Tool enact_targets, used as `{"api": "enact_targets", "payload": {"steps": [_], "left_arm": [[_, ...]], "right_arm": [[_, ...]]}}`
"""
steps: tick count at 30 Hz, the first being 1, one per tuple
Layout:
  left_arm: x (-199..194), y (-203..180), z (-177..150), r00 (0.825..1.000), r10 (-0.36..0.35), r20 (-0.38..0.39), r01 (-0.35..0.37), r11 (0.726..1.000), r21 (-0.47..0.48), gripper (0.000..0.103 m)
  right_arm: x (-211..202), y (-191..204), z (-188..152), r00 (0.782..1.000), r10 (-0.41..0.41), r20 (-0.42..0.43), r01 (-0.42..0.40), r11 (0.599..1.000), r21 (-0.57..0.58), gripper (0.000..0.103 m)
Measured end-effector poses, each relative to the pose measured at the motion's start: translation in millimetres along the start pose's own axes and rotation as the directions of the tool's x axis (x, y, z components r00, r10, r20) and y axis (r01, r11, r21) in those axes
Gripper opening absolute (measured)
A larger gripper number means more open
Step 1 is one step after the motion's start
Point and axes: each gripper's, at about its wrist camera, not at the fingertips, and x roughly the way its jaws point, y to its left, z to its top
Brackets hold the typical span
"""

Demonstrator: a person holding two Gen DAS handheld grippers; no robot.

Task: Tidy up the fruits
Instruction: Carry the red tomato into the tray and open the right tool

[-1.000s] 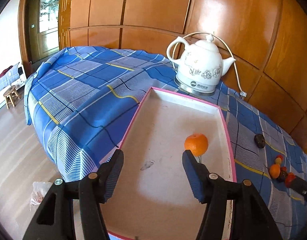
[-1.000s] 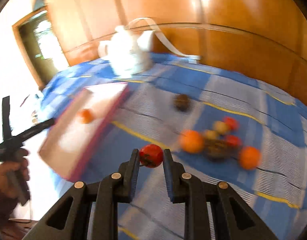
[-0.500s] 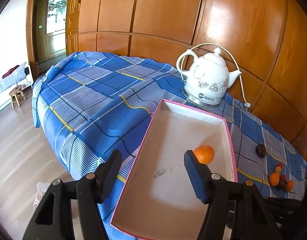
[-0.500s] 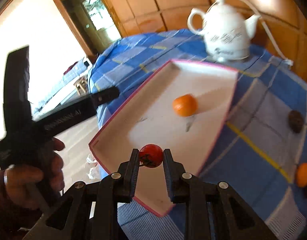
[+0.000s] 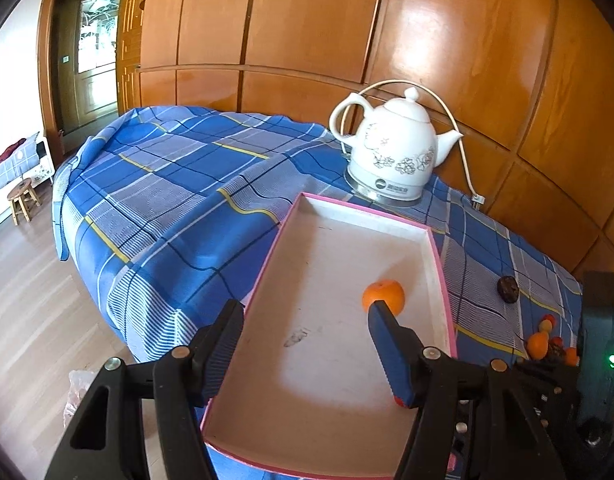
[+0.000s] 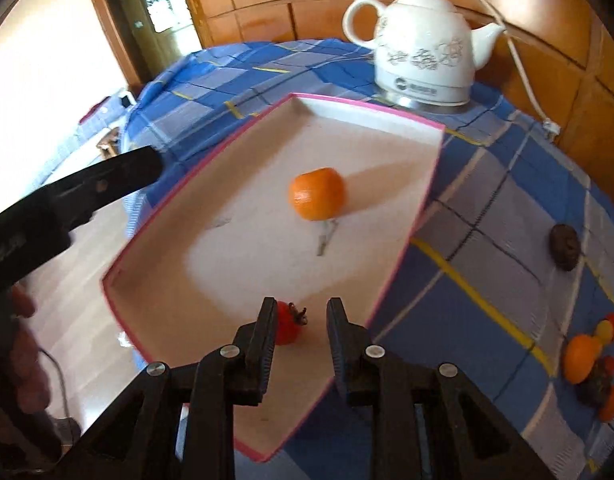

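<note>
**Tomato dropped in the tray: two in, the pile still out**

The right tongs [image 6: 301, 312] stand slightly apart and grip nothing. The small red tomato with a dark stalk [image 6: 287, 326], pinched between them half a second ago, now lies on the floor of the pink-rimmed white cardboard tray [image 6: 427, 184] at its near end, against one finger and clear of the other. The second fruit is delivered, so these tongs are free to fetch another.

The left tongs [image 5: 307, 352] hang about half open and empty over the same near end.

Mid-tray sits one round orange [image 6: 317, 194].

Beyond the tray's far end stands one white ceramic kettle [image 6: 423, 56].

On the blue checked cloth [image 6: 487, 280] beside the tray lies one dark wrinkled fruit [image 6: 564, 246], and further off a cluster of small fruits [image 6: 595, 360], perhaps six.
</note>
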Motion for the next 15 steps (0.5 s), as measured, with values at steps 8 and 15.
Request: {"api": "enact_targets", "payload": {"steps": [8, 15], "left_arm": [[-4, -9, -1, 1.000, -0.023, 0.001, 0.023, 1.000, 0.020, 0.066], [-7, -10, 0, 1.000, -0.030, 0.001, 0.030, 0.999, 0.021, 0.067]], "right_arm": [[0, 13, 5, 0.992, -0.123, -0.003, 0.121, 0.986, -0.112, 0.024], [4, 5, 9, 0.975, -0.221, -0.010, 0.219, 0.969, -0.110, 0.022]]}}
